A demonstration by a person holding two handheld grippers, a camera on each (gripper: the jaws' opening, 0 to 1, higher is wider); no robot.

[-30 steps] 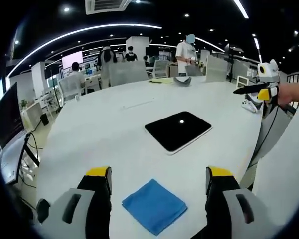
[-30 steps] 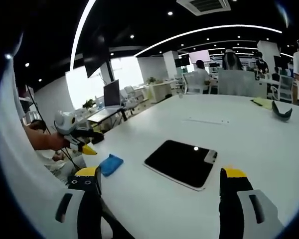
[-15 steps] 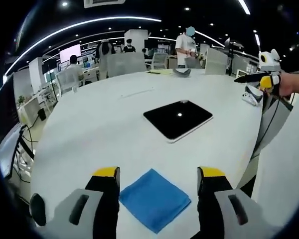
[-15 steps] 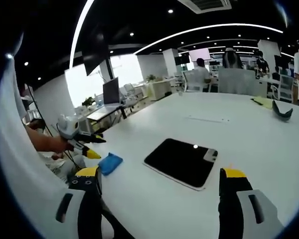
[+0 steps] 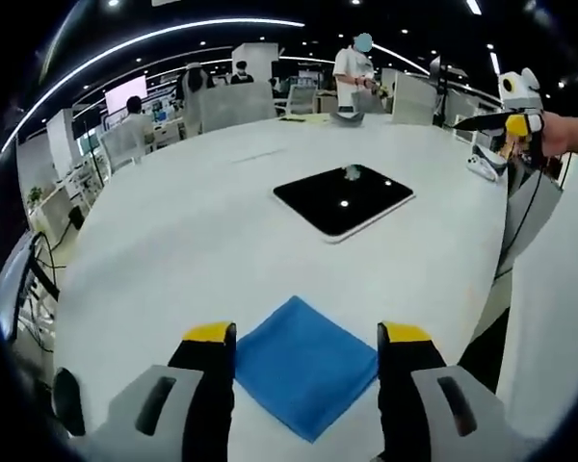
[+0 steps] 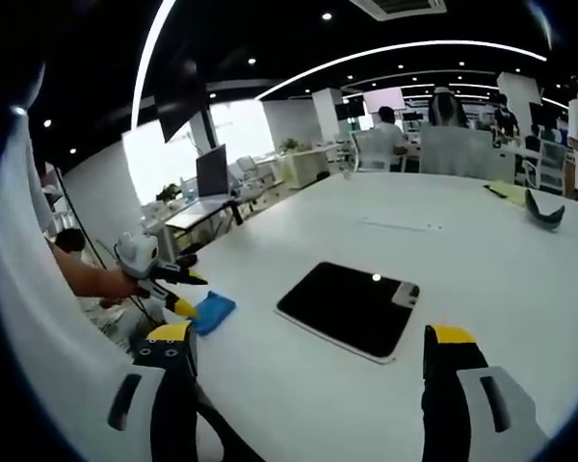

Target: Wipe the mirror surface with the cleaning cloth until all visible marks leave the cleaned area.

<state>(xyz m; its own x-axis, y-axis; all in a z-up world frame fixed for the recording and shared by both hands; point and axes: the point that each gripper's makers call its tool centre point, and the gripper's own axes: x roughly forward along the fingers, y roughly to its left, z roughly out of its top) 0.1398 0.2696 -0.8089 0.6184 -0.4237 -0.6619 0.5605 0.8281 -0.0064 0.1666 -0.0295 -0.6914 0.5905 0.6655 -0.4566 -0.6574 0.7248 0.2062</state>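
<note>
A folded blue cleaning cloth (image 5: 303, 363) lies flat on the white table (image 5: 193, 221), between the yellow-tipped fingers of my open left gripper (image 5: 306, 334), which hovers just over it. Farther out rests the dark rectangular mirror (image 5: 343, 199), reflecting ceiling lights. In the right gripper view the mirror (image 6: 349, 306) lies ahead of my open right gripper (image 6: 308, 337), which holds nothing. The left gripper (image 6: 164, 281) shows there at the left, above the cloth (image 6: 213, 313). The right gripper (image 5: 506, 120) appears at the far right of the left gripper view, off the table edge.
A dark curved object (image 6: 543, 213) and a yellow sheet (image 6: 507, 193) lie at the table's far end. Chairs, desks and several people stand beyond it. A white device (image 5: 484, 169) rests near the right edge. A person's white sleeve (image 5: 559, 318) fills the side.
My left gripper has dropped lower and closer over the blue cloth, which now sits between its fingers. The right gripper has hardly moved.
</note>
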